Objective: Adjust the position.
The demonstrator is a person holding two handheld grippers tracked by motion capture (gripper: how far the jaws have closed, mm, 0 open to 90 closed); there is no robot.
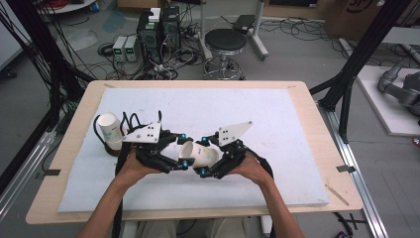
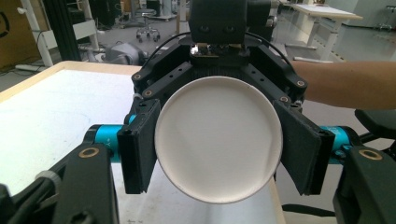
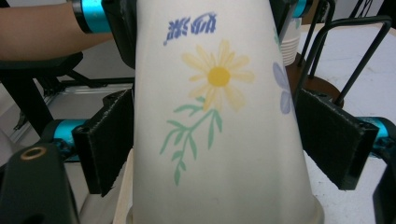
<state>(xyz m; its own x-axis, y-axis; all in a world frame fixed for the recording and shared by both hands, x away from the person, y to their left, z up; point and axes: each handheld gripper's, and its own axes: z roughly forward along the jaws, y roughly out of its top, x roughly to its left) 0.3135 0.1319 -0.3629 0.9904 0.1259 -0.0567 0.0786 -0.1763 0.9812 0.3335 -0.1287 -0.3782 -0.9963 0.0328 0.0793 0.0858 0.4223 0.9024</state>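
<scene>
Between the person's two hands, a white paper cup printed with flowers (image 1: 199,154) hangs on its side above the white foam-covered worktop (image 1: 277,124), clear of the surface. The right gripper (image 1: 204,157) has its black pads against the cup's wall, so it looks clamped on it; the left gripper (image 1: 184,152) meets the cup's base end, and in the left gripper view that round white bottom sits between its pads, though I cannot tell whether those jaws press it or merely bracket it. To my eye this is a hand-over in mid-air, neither completed nor released. A stack of similar paper cups (image 1: 110,130) stands at the worktop's left on a dark round holder (image 1: 113,148). The cup's wall carries a yellow daisy, green sprigs and blue lettering, seemingly upside down and unreadable
</scene>
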